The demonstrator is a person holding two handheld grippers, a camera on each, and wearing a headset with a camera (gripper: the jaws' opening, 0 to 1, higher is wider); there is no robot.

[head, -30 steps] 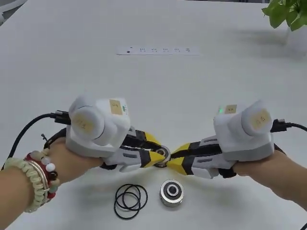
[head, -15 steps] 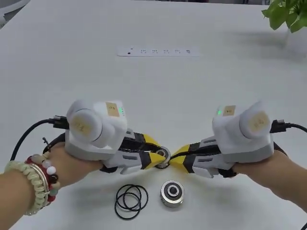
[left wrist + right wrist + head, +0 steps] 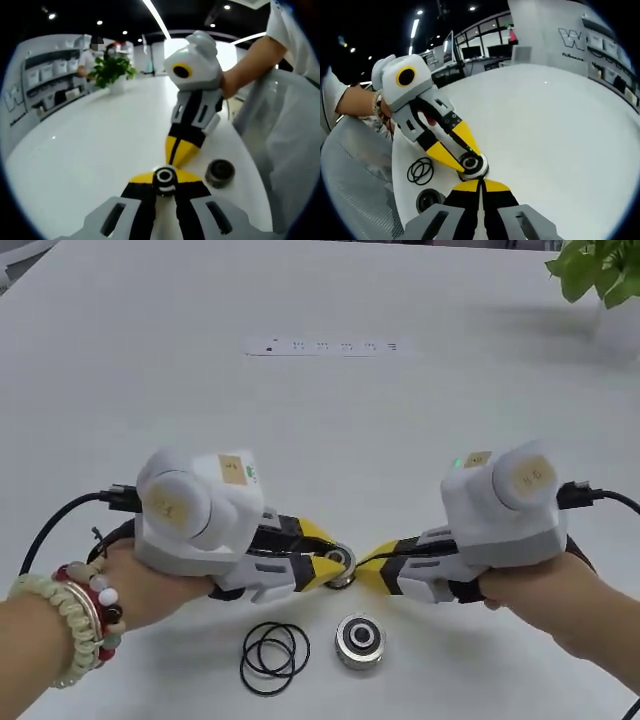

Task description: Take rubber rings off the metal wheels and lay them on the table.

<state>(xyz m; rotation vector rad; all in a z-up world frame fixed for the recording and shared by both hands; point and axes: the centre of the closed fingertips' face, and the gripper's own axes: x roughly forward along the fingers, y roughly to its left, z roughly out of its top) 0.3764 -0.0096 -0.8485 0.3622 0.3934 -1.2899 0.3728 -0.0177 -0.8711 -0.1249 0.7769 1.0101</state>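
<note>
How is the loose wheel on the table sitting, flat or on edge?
Flat: the loose wheel lies with its bore facing up, beside the rubber rings on the table.

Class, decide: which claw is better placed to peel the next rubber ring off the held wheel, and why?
Right, probably. The left claw is shut on the metal wheel, steadying it; the right claw, tips closed, sits at its rim.
</note>
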